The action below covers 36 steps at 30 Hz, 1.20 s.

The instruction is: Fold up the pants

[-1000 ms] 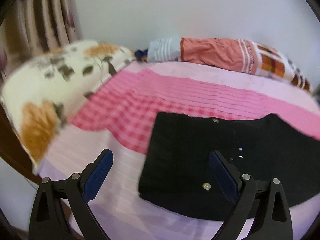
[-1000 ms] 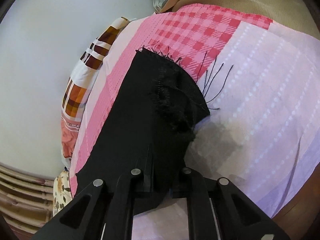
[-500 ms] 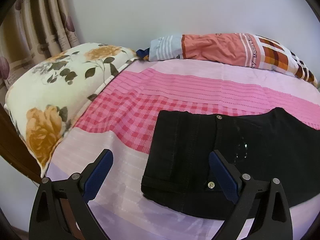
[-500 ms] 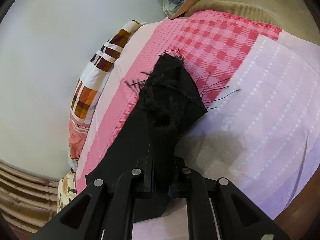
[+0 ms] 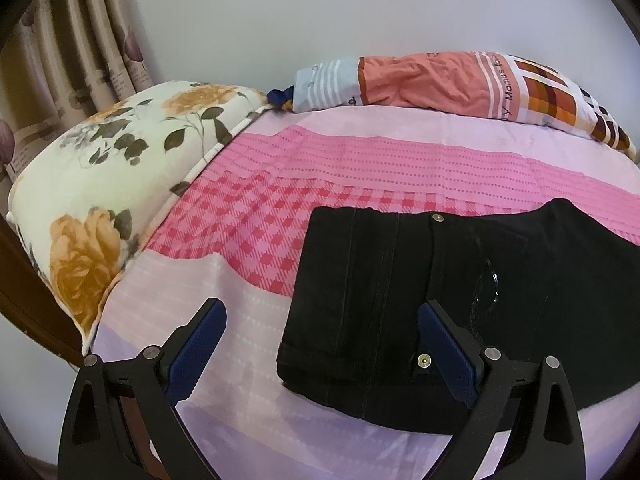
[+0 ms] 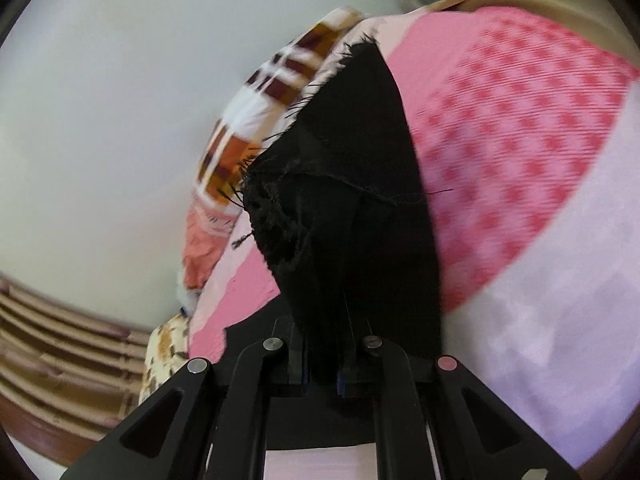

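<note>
Black pants (image 5: pixel 420 300) lie on the pink bedspread (image 5: pixel 280 208), waistband end to the left with two metal rivets showing. My left gripper (image 5: pixel 320 344) is open and empty, hovering over the waistband's near corner, its right finger above the cloth. My right gripper (image 6: pixel 328 344) is shut on the frayed leg end of the black pants (image 6: pixel 352 208) and holds it lifted off the bed, the cloth hanging up in front of the camera.
A floral pillow (image 5: pixel 112 184) sits at the left edge of the bed. A patterned bolster (image 5: pixel 460 80) lies along the white wall. Curtains (image 5: pixel 72 60) hang at the far left. The bed's near edge is just below the grippers.
My right gripper has lifted the frayed leg end off the bed and swung it up. My left gripper has drawn slightly closer over the waistband and stays open.
</note>
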### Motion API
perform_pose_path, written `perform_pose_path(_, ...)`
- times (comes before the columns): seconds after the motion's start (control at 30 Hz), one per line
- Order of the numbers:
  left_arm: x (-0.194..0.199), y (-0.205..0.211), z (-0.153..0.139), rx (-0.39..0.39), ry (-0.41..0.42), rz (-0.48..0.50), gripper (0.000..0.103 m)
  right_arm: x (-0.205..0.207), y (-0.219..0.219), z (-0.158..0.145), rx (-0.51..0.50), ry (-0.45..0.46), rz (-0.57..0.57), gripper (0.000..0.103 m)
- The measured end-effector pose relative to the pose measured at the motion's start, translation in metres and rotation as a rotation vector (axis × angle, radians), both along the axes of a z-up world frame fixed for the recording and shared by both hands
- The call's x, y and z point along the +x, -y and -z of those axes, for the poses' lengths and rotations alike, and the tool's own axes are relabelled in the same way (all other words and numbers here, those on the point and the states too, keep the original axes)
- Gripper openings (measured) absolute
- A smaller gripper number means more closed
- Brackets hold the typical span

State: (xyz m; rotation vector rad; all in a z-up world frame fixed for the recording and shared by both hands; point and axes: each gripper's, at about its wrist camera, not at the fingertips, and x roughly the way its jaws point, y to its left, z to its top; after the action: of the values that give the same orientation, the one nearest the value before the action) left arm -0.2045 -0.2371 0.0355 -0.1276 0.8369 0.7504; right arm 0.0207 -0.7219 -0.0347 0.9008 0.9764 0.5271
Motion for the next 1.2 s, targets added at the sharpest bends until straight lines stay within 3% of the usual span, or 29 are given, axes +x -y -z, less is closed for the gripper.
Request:
perform_pose_path(0.27, -0.001, -0.004, 0.002, -0.013, -0.005, -0.002, 0.096, 0.007, -0.094, -0.010, 0.062, 0.012, -0.181, 0.010)
perform_pose_path(0.6, -0.002, -0.008, 0.008, -0.042, -0.013, 0.002, 0.096, -0.007, -0.186, 0.009, 0.075, -0.055, -0.360, 0.010)
perform_pose_path(0.9, 0.004, -0.005, 0.014, -0.053, -0.041, 0.019, 0.096, -0.026, -0.215, 0.019, 0.047, -0.071, -0.437, 0.010)
perform_pose_path(1.2, 0.005, -0.006, 0.016, -0.063, -0.040, 0.022, 0.096, -0.045, -0.225, 0.025, -0.125, -0.012, -0.508, 0.010)
